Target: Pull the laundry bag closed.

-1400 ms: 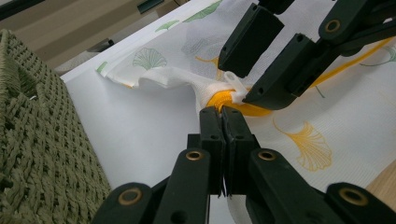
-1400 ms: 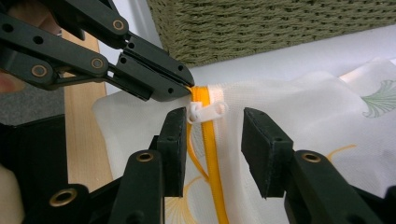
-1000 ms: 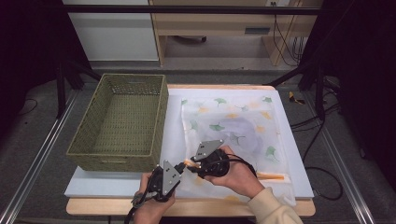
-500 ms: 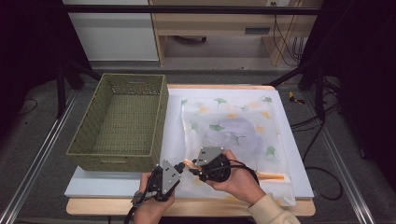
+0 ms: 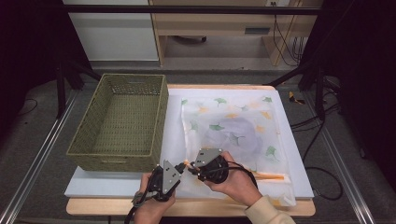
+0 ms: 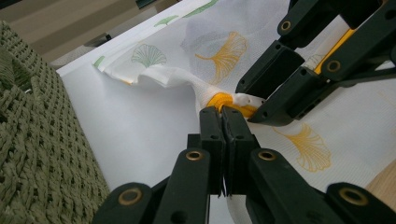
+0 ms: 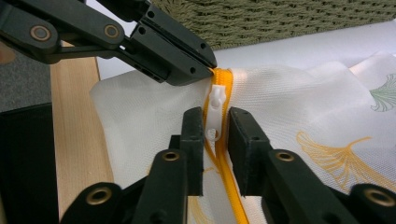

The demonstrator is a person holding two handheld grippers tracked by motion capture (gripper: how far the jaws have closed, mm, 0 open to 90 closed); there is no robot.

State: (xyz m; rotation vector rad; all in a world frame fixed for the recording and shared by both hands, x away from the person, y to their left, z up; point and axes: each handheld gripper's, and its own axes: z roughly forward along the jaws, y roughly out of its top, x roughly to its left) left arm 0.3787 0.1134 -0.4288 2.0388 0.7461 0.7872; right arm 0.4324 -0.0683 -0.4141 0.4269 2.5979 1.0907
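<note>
Left gripper point(image 6: 223, 112) clamping orange zipper end point(image 6: 219, 100) of ginkgo-print mesh laundry bag point(image 5: 233, 133), lying on white board point(image 5: 289, 154) beside green wicker basket point(image 5: 119, 121). Right gripper point(image 7: 215, 122) jaws, just closing, flanking white zipper pull point(image 7: 216, 112), gap remaining, not yet pinching.

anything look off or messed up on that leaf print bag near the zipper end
Nothing damaged. The mesh bag is only bunched and lifted at the orange zipper end, where the left gripper pinches it. The white pull tab sits between the right gripper jaws.
</note>
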